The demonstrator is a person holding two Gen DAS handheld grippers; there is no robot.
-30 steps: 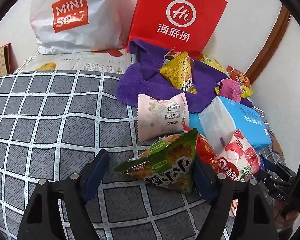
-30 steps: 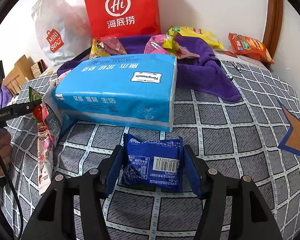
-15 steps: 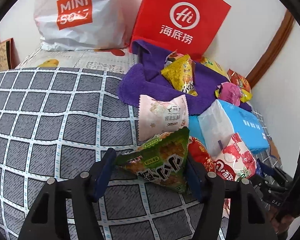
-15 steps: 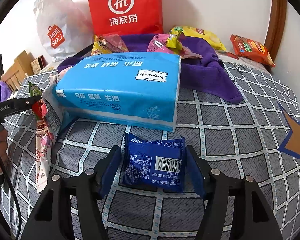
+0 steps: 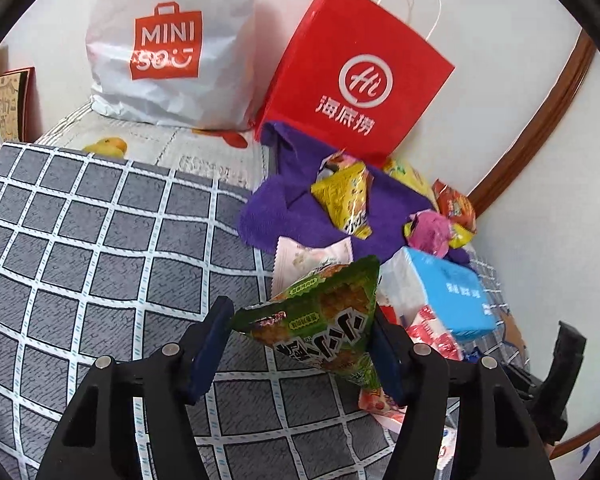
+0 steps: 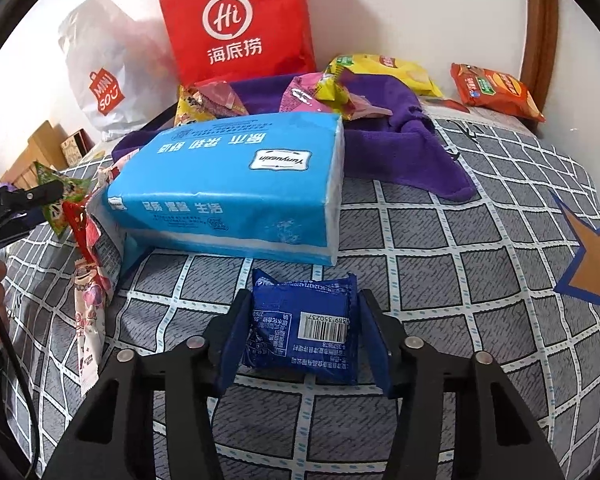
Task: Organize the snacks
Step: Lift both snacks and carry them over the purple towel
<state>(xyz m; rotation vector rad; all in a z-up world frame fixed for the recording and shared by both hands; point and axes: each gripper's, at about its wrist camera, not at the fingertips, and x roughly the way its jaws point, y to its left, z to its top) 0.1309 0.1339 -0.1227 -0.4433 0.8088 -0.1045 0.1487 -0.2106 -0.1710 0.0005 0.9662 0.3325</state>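
The left tongs (image 5: pixel 300 344) are clamped on a green snack bag (image 5: pixel 324 320), tilted, held above the bed (image 5: pixel 80 240). The right tongs (image 6: pixel 302 334) stand around a dark blue packet (image 6: pixel 304 328) lying flat on the bed, pads touching its sides, long axis across the tongs.

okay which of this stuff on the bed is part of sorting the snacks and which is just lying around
Belongs to the job:
green snack bag, in the left gripper
blue snack packet, between the right gripper fingers
orange snack bag

Just lying about:
blue tissue pack
red paper bag
Miniso bag
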